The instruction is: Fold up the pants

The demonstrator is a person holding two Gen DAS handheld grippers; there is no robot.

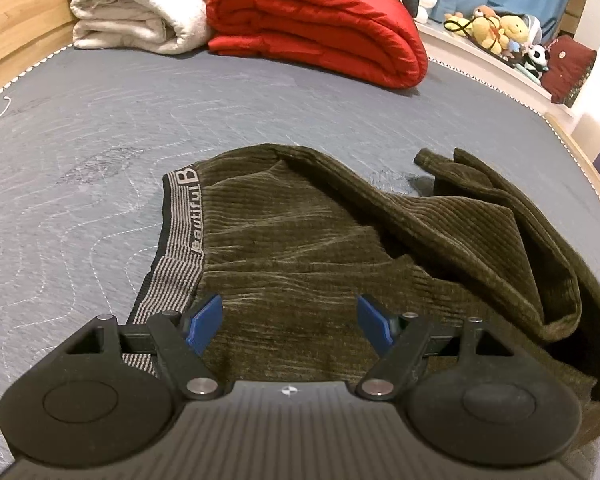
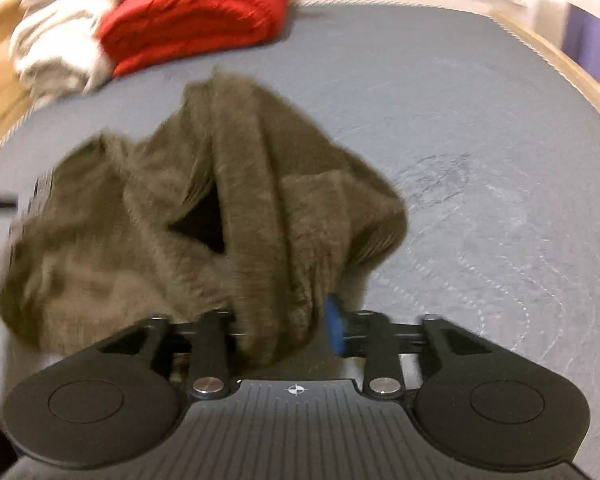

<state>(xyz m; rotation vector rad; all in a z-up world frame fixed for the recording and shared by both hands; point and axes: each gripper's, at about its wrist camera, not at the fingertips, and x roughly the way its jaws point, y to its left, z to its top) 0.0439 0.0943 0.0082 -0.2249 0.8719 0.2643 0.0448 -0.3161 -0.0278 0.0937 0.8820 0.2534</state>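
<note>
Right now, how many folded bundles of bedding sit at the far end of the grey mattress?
2: a folded white fleecy blanket at far left, and a folded red quilted duvet touching its right side. More may lie behind them.

Both wrist views look steeply down, close over the pants (image 1: 300, 240) and mattress (image 1: 100, 120).

Crumpled olive corduroy pants (image 1: 300, 240) on mattress (image 1: 100, 120)

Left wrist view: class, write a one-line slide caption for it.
Open left gripper hovers over olive corduroy pants by the striped waistband on a grey mattress.
</note>
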